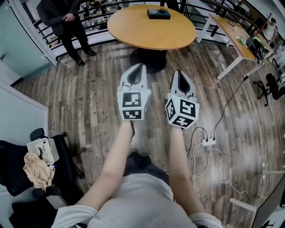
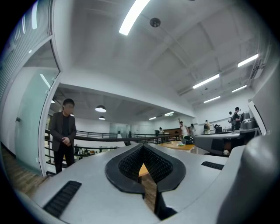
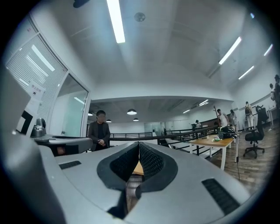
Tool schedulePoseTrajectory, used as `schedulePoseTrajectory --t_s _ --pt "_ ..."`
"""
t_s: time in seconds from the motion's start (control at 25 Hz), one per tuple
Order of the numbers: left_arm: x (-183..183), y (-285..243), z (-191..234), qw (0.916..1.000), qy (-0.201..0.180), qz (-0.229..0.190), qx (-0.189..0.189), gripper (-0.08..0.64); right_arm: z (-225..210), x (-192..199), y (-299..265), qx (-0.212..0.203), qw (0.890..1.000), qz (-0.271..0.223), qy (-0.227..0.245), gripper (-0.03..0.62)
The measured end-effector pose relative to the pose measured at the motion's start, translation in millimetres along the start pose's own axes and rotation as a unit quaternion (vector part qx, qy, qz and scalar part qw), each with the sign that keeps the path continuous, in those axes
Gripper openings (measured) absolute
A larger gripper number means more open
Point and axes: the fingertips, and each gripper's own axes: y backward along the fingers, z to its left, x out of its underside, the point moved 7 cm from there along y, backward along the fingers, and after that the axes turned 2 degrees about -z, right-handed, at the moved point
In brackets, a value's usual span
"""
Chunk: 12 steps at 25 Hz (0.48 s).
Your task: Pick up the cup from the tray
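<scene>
A black tray [image 1: 158, 14] lies at the far side of a round wooden table [image 1: 151, 31]. On the tray sits a small pale thing, too small to make out as a cup. Both grippers are held side by side over the wood floor, well short of the table and pointing toward it. My left gripper [image 1: 141, 67] has its fingertips together with nothing between them; in the left gripper view its jaws [image 2: 142, 148] meet at the tip. My right gripper [image 1: 179, 72] is likewise shut and empty, as the right gripper view [image 3: 139, 144] shows.
A person in a dark suit [image 1: 67, 20] stands by the railing at the upper left. A long desk [image 1: 234, 35] stands at the right. An office chair with a cloth [image 1: 38, 171] is at the lower left. A power strip and cables [image 1: 208, 142] lie on the floor.
</scene>
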Motion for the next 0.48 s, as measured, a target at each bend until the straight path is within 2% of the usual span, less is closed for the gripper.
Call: schedulePoseTrajectory --t_s 0.48 --pt "6.7 -8.9 -20.9 0.9999 -0.007 0.0 -0.016 0.005 -29.0 9.7 0.9 -0.019 1.0 0.008 -0.003 0.006"
